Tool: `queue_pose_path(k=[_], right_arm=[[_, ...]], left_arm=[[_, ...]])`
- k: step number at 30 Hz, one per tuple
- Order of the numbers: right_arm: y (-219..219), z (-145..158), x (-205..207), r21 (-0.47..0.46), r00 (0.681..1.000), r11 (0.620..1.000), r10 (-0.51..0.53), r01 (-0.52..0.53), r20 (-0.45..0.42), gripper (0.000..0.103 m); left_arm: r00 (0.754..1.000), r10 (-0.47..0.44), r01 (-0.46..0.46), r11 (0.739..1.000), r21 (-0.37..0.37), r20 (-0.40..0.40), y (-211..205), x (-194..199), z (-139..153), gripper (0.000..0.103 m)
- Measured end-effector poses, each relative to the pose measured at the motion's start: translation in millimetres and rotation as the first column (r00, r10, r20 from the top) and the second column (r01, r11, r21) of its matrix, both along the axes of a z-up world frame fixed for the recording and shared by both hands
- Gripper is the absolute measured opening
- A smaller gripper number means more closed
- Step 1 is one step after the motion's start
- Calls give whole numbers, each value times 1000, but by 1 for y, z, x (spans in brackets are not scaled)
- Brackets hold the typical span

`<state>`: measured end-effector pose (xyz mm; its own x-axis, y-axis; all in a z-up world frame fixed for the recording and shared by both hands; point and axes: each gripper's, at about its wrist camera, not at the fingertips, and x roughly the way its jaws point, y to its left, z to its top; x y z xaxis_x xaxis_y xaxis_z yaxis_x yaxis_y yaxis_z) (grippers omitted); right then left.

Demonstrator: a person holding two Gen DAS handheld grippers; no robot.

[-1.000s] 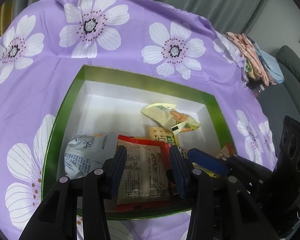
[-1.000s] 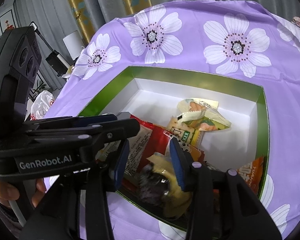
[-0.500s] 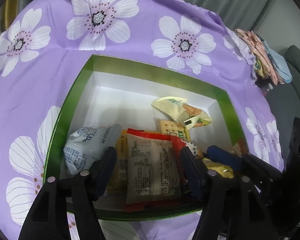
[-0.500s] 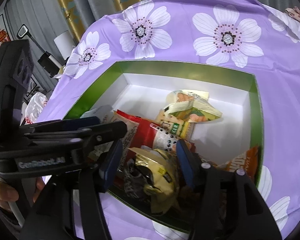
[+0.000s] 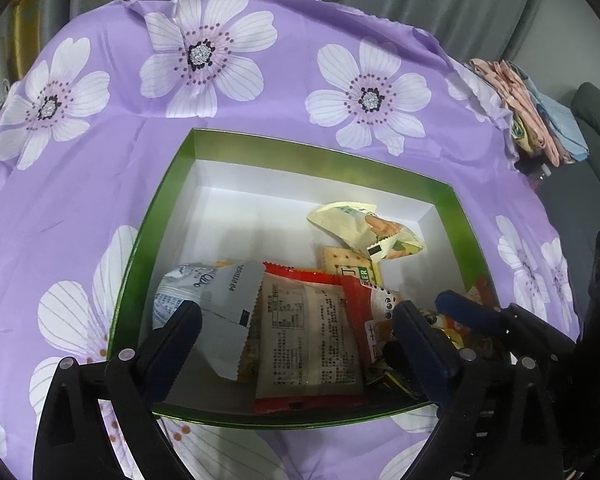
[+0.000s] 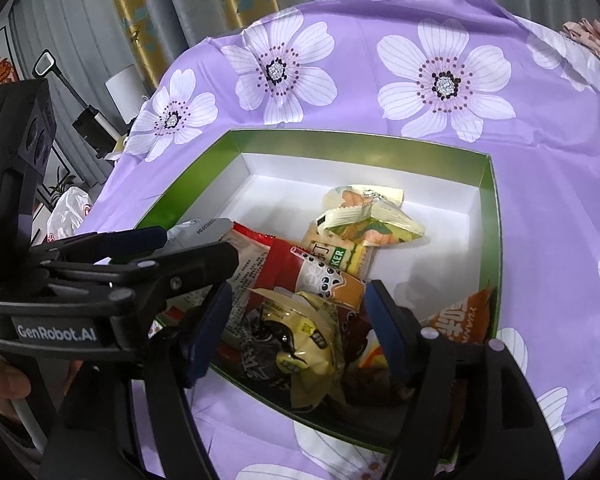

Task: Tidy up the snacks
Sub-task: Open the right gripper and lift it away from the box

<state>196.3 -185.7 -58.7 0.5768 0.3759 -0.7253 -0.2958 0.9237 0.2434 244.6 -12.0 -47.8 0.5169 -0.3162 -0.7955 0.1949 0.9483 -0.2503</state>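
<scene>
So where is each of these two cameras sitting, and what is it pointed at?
Left wrist view: sits on the left gripper, looking down along its open fingers into the green box at a red-edged packet; the right gripper's blue-tipped fingers show at the right.
Right wrist view: sits on the right gripper, looking down at a yellow packet in the box; the left gripper and a hand show at the left.
Shared: box, snacks, purple flowered cloth. Both jaws have just been opening, and neither grips a packet.

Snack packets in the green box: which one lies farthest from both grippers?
The pale yellow packet with the orange picture, lying alone toward the far wall of the green box; the others crowd the near end.
</scene>
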Motion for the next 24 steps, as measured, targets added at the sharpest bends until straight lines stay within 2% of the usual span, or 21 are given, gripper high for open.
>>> queue_pose_path(k=[11,15,24], right_arm=[[-1,6,-2,-22,1000,1000,-21,21,17,78],[-1,9,-5,-43,999,998,-37,38,35,88],[1,13,-6,-56,999,998,-37,39,37,91]], left_arm=[[1000,24,-24,999,34,16,3,-2,3,96],[999,34,-34,998,50,14,5,-2,4,100],[999,37,-38,998,59,17,5,-4,6,100]])
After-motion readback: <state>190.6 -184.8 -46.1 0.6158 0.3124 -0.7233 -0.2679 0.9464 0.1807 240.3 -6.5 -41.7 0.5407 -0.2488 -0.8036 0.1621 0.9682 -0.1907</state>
